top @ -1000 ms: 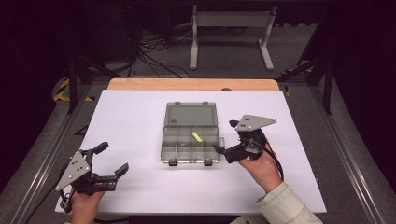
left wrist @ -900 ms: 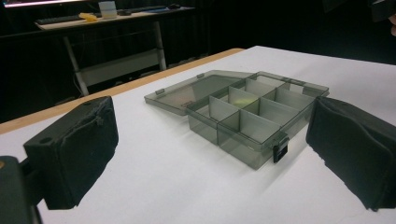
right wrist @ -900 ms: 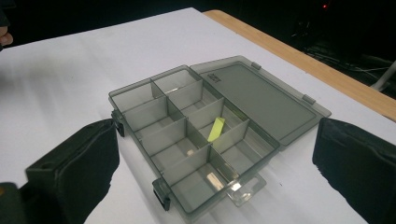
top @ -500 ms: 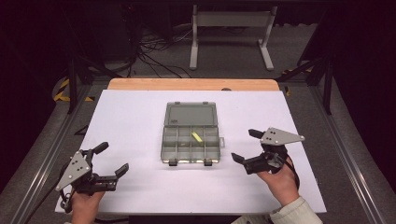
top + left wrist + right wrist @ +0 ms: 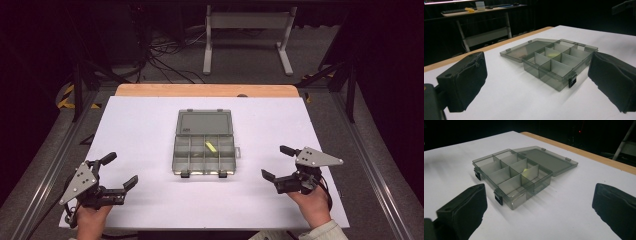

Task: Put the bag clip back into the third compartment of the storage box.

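A clear compartment box (image 5: 204,150) lies open mid-table with a yellow-green piece (image 5: 211,147) in one cell, while the left gripper (image 5: 116,172) and right gripper (image 5: 275,162), both spread wide and empty, should likely approach slowly and squarely.

The open compartment box (image 5: 204,150) is the sole obstacle mid-desk (image 5: 140,125); bare white surface lies left, right and in front of it.

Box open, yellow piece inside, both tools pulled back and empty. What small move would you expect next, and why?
Probably the right tool reaches to the open lid to swing it shut: the yellow piece already lies in a compartment of the organizer box, and both tools stand open and empty.
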`<state>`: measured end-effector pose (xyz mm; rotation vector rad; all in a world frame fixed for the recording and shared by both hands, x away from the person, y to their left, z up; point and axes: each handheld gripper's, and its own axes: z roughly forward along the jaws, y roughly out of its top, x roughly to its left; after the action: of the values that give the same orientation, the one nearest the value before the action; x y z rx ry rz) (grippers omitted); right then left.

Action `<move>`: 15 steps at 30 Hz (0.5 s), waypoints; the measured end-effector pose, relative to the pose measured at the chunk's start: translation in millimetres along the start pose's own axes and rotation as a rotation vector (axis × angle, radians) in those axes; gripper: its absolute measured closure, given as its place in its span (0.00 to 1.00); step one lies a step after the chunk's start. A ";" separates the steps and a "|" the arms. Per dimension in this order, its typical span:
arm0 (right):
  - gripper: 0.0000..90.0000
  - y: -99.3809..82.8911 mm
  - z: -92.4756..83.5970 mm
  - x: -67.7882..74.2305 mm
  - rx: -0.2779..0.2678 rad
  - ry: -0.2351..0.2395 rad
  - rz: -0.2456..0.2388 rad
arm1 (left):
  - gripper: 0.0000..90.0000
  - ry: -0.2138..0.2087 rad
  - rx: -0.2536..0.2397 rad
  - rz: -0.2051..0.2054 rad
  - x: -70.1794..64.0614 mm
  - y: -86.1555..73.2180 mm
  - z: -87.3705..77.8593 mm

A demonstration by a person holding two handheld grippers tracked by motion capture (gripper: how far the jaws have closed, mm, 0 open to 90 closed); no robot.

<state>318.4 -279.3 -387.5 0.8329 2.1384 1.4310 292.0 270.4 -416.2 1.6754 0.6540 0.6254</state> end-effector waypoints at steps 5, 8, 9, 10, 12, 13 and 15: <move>0.00 -10.9 -4.5 0.4 -0.033 0.005 -0.008 | 0.03 -0.004 -0.008 -0.002 0.2 -0.3 0.1; 0.00 -19.7 -7.3 0.6 -0.048 0.003 -0.006 | 0.03 -0.008 -0.008 -0.002 0.3 -0.4 -0.2; 0.00 -23.1 -8.2 0.6 -0.057 -0.001 -0.003 | 0.03 -0.009 -0.007 0.002 0.6 -0.4 -0.3; 0.00 -25.6 -9.1 0.7 -0.060 -0.007 -0.003 | 0.03 -0.011 -0.007 0.002 0.7 -0.5 -0.4; 0.00 -33.3 -10.7 1.8 -0.067 -0.018 0.005 | 0.03 -0.016 -0.009 0.000 0.8 -1.0 0.0; 0.00 -35.8 -11.2 2.3 -0.068 -0.023 0.007 | 0.03 -0.020 -0.008 0.001 1.2 -1.3 0.5; 0.00 -42.2 -12.5 2.7 -0.075 -0.029 0.010 | 0.03 -0.026 -0.008 0.002 1.6 -1.8 1.0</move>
<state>298.3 -297.9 -422.1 0.8328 2.0488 1.4853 293.7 271.2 -418.1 1.6746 0.6300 0.6060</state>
